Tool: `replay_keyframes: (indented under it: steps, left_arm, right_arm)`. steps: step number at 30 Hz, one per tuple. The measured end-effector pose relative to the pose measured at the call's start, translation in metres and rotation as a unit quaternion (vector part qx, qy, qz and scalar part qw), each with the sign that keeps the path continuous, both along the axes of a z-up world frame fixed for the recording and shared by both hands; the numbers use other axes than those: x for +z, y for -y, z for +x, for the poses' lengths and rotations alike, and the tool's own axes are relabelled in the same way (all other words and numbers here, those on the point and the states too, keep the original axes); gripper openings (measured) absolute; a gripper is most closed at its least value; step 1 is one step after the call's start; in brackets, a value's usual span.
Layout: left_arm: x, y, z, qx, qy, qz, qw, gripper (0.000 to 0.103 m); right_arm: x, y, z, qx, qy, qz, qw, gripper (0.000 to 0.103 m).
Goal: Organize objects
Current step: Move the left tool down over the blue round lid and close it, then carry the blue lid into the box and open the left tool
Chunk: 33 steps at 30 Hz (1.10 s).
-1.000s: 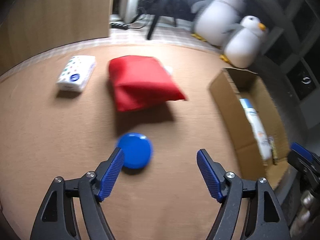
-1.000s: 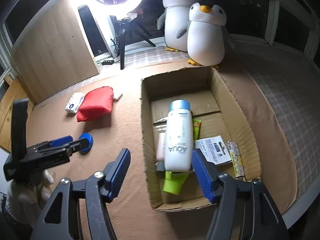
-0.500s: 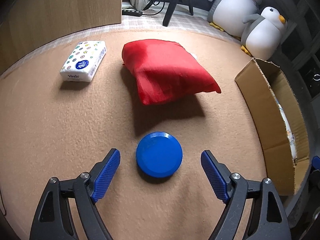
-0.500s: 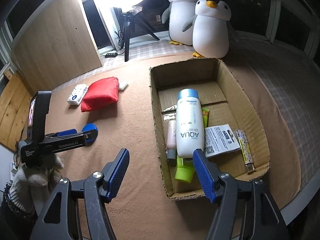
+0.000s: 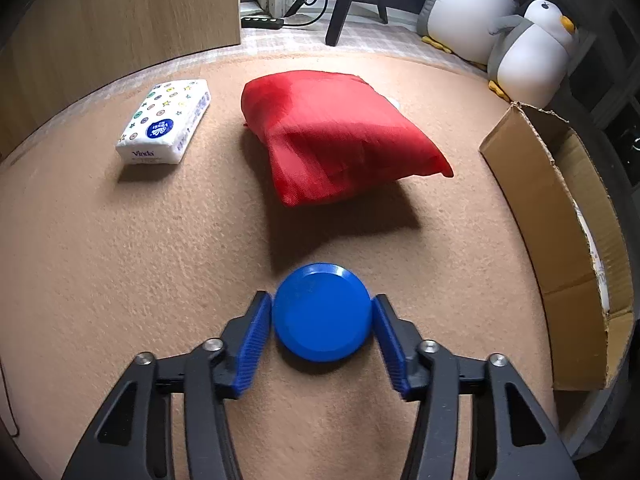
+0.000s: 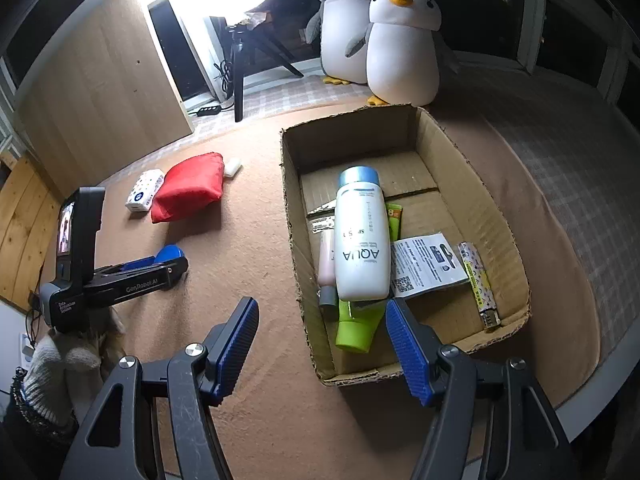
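Blue, flat round plastic lid (image 5: pixel 321 312) lay on the tan carpeted surface (image 5: pixel 120 264) between the left gripper (image 5: pixel 320 334) fingers, which touched its rim; so shallow an edge hold risked slipping, while the right gripper (image 6: pixel 320 346) hung spread beside the cardboard box (image 6: pixel 472 160).

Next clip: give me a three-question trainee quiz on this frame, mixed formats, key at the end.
1. True or false: the left gripper has its pads against the blue disc.
2. Multiple choice: which lies outside the cardboard box? A) AQUA bottle B) red pouch C) green tube
3. Fill in: the right gripper is ____ and holds nothing.

Key: 1 true; 2 B; 3 open
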<state>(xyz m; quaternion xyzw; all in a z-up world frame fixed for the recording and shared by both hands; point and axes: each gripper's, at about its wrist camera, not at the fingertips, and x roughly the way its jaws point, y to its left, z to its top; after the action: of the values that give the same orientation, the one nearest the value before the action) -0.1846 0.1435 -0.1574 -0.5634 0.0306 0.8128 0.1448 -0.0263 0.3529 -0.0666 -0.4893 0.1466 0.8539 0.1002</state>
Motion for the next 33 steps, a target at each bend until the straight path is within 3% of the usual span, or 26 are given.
replay_keyframes:
  steps: [9,18,27,33]
  left_arm:
    - [0.002,0.000,0.007,-0.004,-0.003,0.004,1.0000,0.054]
    - [0.032,-0.021,0.020,-0.029,-0.023,0.032,0.9988,0.054]
    - [0.078,-0.078,0.035,-0.082,-0.053,0.069,0.9928,0.054]
    - [0.089,-0.122,0.041,-0.117,-0.057,0.080,0.9883,0.054]
  right_arm:
    - [0.000,-0.005,0.004,-0.007,-0.003,-0.001,1.000,0.062]
    - [-0.001,-0.017,0.015,-0.024,-0.007,-0.003,1.000,0.062]
    - [-0.003,-0.030,0.030,-0.043,-0.006,-0.009,0.999,0.062]
    - [-0.002,-0.041,0.041,-0.054,-0.008,-0.012,0.998,0.062]
